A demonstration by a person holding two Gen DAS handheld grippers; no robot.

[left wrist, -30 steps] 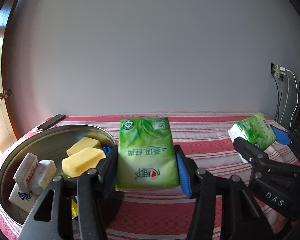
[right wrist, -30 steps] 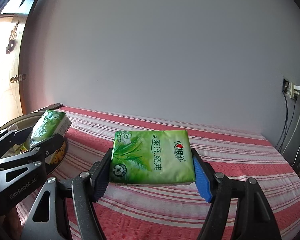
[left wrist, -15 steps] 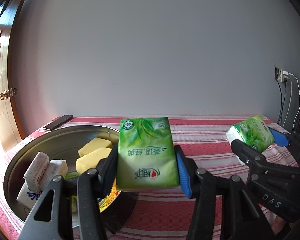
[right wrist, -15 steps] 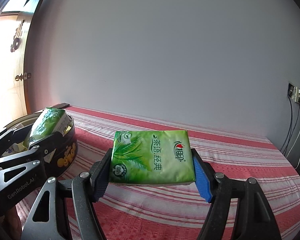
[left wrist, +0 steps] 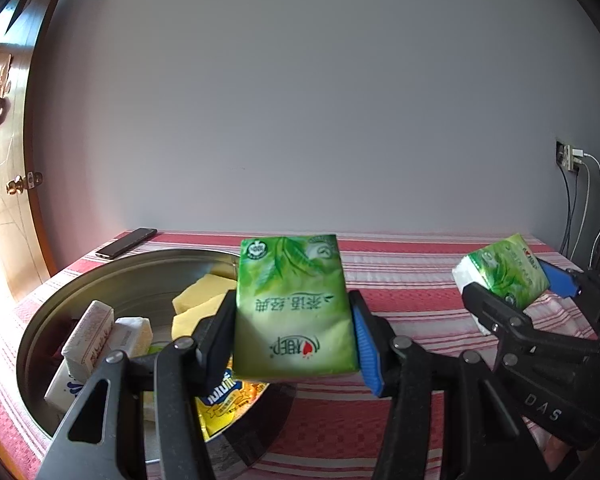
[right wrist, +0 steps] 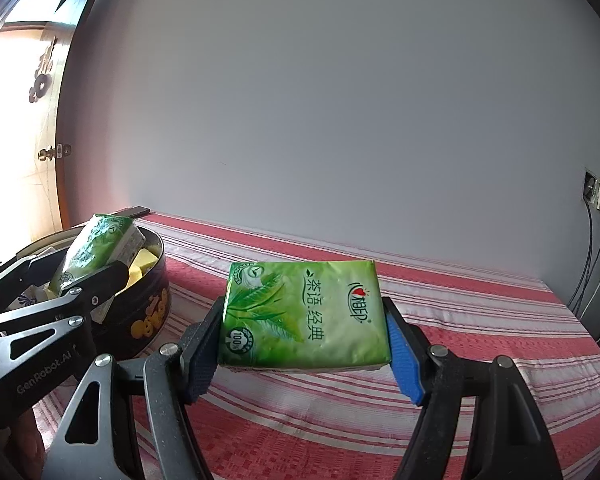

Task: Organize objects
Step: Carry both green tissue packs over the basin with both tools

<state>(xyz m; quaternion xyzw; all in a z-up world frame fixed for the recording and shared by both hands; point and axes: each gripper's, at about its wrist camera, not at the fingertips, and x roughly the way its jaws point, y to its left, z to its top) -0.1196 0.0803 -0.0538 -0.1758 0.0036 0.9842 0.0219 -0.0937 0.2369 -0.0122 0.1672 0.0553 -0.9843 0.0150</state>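
Left tissue pack: a green tissue pack sits in the lower centre of the left wrist view, clamped by its two long sides, print upside down; it shows again at centre left of the right wrist view, above the tin.
Left gripper: the left gripper is closed on that pack, black pad against its left side, blue pad against its right; in the right wrist view its black arms fill the lower left.
Right tissue pack: a second green tissue pack lies flat in the lower centre of the right wrist view, print upright; at the right edge of the left wrist view it appears tilted, white end showing.
Right gripper: the right gripper grips this pack by its two short ends; it hangs over the cloth, right of the tin.
Tin: a round metal tin occupies the lower left; inside are yellow blocks and white wrapped bars; its dark outer wall carries yellow print.
Cloth: a red and white striped tablecloth spans the lower frame.
Phone: a dark phone lies at the far left corner, behind the tin.
Wall: plain grey; a socket with plugged cables at the right edge; a wooden door at the left.
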